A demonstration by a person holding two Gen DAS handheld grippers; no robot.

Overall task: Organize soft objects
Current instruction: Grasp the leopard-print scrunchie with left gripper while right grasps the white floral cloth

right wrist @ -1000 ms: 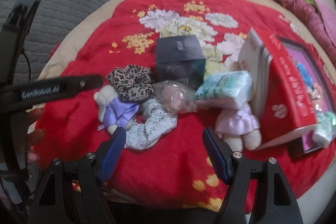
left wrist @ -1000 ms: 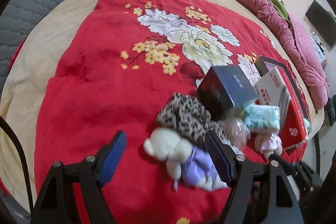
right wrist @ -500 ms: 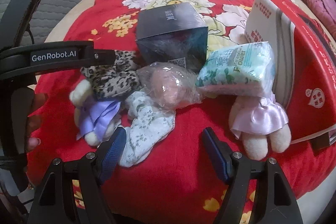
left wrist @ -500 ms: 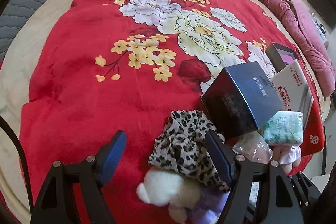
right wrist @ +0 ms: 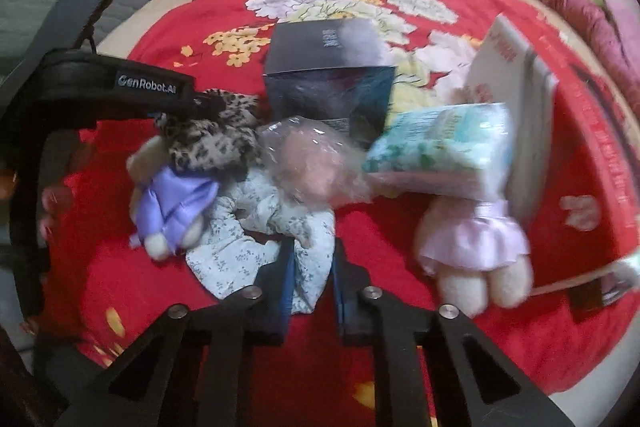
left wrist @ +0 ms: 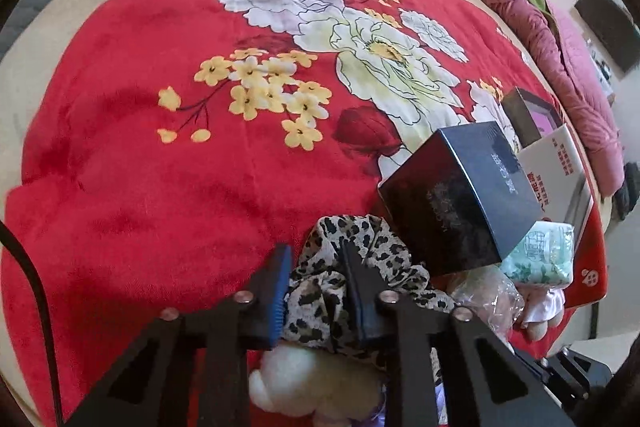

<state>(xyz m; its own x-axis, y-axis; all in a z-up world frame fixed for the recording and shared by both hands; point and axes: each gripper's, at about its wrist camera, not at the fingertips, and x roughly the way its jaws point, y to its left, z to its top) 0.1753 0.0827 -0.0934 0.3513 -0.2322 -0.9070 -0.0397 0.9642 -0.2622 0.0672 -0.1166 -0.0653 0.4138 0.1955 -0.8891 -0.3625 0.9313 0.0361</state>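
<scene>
Both claws have just been closing, the left claw (left wrist: 316, 275) pinching the leopard scrunchie (left wrist: 360, 259) and the right claw (right wrist: 314, 275) pinching the pale floral scrunchie (right wrist: 264, 239), apparently to lift each from the pile on the bed (left wrist: 140, 187) for sorting.

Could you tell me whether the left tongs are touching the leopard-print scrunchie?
Touching. The left wrist view shows the left tongs, which have just been closing, pinching a fold of the leopard-print scrunchie between both pads.

Box (right wrist: 332, 67) behind scrunchies (right wrist: 256, 247), dolls (right wrist: 476, 251) flanking
</scene>
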